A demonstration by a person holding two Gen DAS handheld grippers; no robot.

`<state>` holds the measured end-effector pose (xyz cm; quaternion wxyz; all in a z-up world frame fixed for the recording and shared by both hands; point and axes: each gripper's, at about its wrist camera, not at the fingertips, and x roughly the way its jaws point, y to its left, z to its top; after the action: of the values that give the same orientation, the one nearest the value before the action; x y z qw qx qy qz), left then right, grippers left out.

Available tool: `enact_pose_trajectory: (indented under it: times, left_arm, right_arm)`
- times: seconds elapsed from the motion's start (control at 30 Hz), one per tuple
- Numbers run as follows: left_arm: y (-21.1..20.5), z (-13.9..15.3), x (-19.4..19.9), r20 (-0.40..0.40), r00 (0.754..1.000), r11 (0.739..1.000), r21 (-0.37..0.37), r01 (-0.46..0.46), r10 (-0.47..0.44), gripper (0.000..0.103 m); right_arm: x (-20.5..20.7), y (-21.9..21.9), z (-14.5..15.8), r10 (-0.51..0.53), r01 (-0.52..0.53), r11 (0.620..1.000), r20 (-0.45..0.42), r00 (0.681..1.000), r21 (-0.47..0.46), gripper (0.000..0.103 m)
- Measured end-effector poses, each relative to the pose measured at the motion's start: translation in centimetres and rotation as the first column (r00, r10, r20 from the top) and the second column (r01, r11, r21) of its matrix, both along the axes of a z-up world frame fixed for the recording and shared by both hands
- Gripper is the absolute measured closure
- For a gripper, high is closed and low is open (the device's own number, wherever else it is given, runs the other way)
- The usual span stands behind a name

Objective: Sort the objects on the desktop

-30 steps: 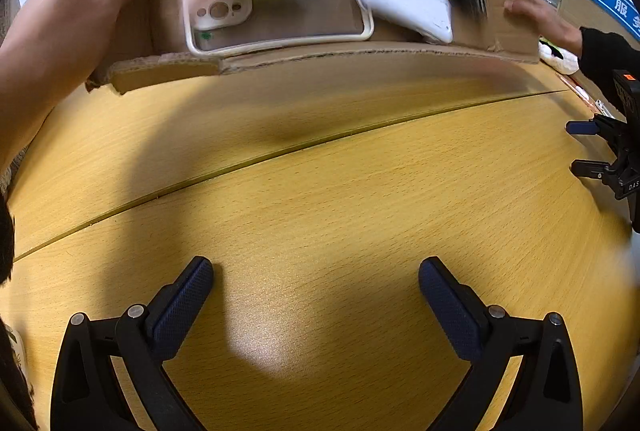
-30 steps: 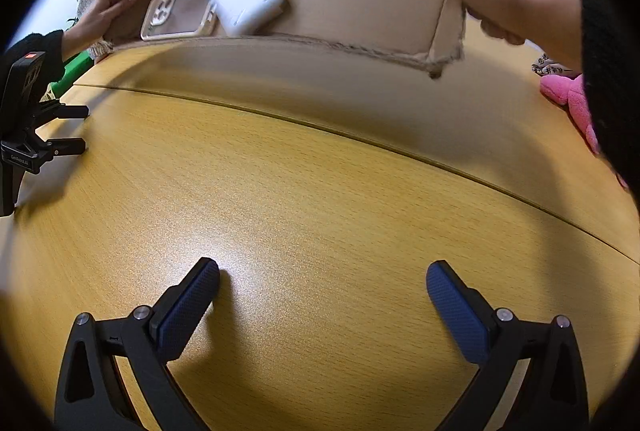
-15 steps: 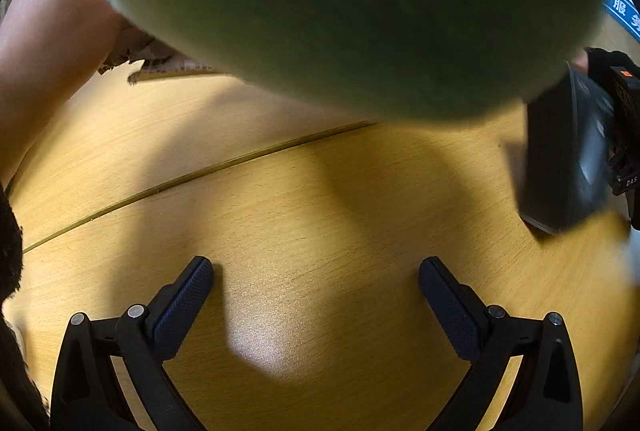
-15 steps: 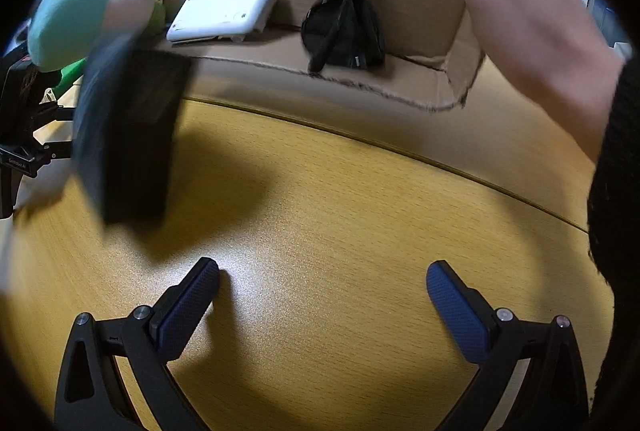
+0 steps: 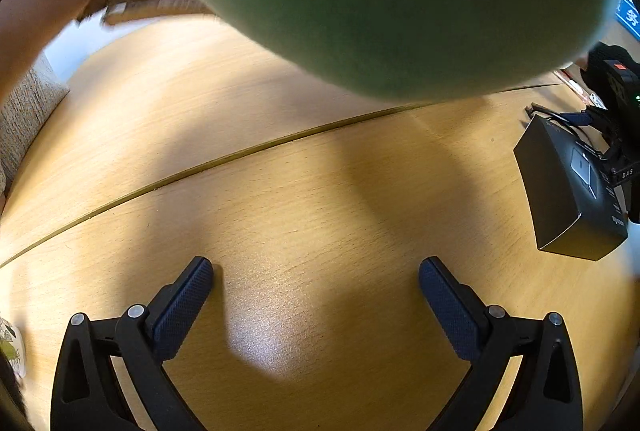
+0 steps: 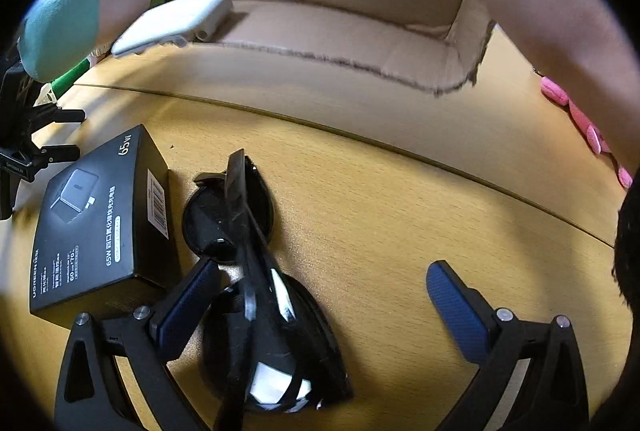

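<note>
**Box tipped, goods on the table**

A tilted carton [image 6: 340, 43] overhangs the table's [image 6: 400, 199] far edge. The black box [image 6: 100, 219] lies left; sunglasses [image 6: 248, 271] stretch lengthwise toward the right gripper [image 6: 324, 295]. Both grippers, left [image 5: 316, 295] included, gape empty.

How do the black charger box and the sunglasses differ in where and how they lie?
The charger box lies flat, printed face up, left of the right tool; the sunglasses lie folded between its open fingers. The box is rectangular and matte, the sunglasses rounded and glossy. Both are black and rest on the wooden table.
</note>
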<state>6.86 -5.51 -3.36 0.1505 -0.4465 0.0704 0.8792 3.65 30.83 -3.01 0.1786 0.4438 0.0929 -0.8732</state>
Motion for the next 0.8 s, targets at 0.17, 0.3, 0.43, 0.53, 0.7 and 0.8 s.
enact_pose_trajectory:
  times: [0.17, 0.3, 0.43, 0.53, 0.7, 0.8]
  left_arm:
    - [0.2, 0.4, 0.1, 0.000, 1.000, 1.000, 0.001, 0.004, -0.004, 0.000]
    - [0.4, 0.7, 0.0, 0.000, 1.000, 1.000, 0.001, 0.004, -0.004, 0.000]
    - [0.2, 1.0, -0.1, 0.000, 1.000, 1.000, 0.001, 0.004, -0.004, 0.000]
    - [0.4, 1.2, -0.3, 0.001, 1.000, 1.000, 0.001, 0.004, -0.004, 0.000]
    - [0.2, 1.6, -0.4, 0.000, 1.000, 1.000, 0.001, 0.004, -0.004, 0.000]
    - [-0.1, 2.0, -1.4, 0.002, 1.000, 1.000, 0.002, 0.004, -0.004, 0.000]
  right_arm:
    - [0.0, 0.1, 0.1, -0.001, 0.001, 1.000, 0.000, 1.000, 0.000, 0.000]
    - [0.1, 0.2, 0.3, -0.001, 0.001, 1.000, 0.000, 1.000, 0.000, 0.000]
    - [0.1, 0.1, 0.3, -0.001, 0.001, 1.000, -0.001, 1.000, 0.000, 0.000]
    - [0.0, 0.0, 0.3, -0.010, 0.010, 1.000, 0.001, 1.000, -0.002, 0.000]
    - [-0.1, -0.4, 0.4, -0.011, 0.011, 1.000, 0.000, 1.000, 0.000, 0.000]
    - [-0.1, -0.7, 0.4, -0.012, 0.012, 1.000, 0.000, 1.000, 0.000, 0.000]
